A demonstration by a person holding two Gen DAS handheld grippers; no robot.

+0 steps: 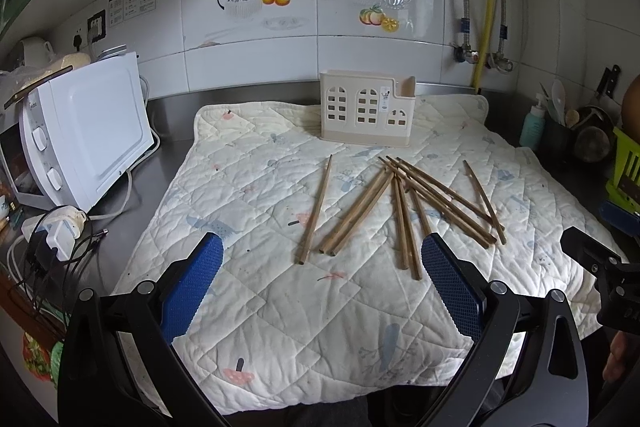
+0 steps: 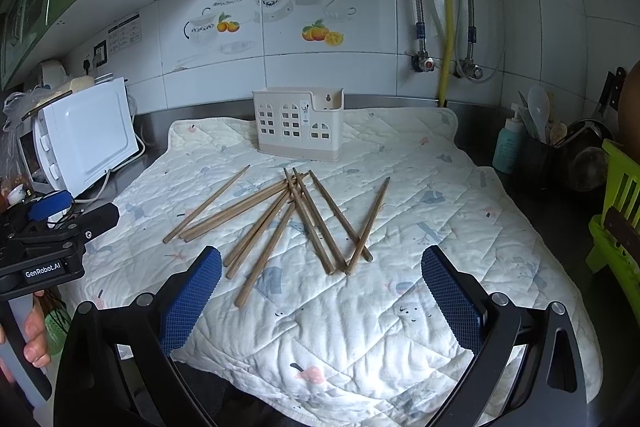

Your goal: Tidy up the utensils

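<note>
Wooden chopsticks (image 1: 400,207): a loose scatter lying flat on the quilted mat (image 1: 280,307), mid-mat, in front of the holder; most cross one another in a fan, tips converging toward the holder; one lone chopstick (image 1: 316,209) lies apart on the left of the pile, and a crossed pair (image 1: 484,201) sits at the right edge

Utensil holder (image 1: 366,109): cream plastic, upright, cut-out window pattern on its front, lower section at its right end; stands at the far edge of the mat near the tiled wall (image 1: 360,7); contents cannot be made out

Quilted mat: white, small printed motifs, spread over the steel surface (image 1: 168,131)

Left gripper (image 1: 320,291): blue-padded jaws spread wide, holding nothing, hovering above the near part of the mat, short of the chopsticks

Right gripper (image 2: 320,303): blue-padded jaws likewise spread wide and empty, above the near mat, the nearest chopstick ends just beyond its fingers

Person's hand (image 2: 34,335): grips the left gripper's handle, seen at the left edge of the right wrist view

Surroundings: white microwave (image 1: 92,131) at left, turned side-on; power strip with cables (image 1: 56,231) in front of it; teal bottle (image 1: 532,125) and a dark pot of kitchen tools (image 1: 560,131) at right; green rack (image 2: 618,219) at far right
</note>
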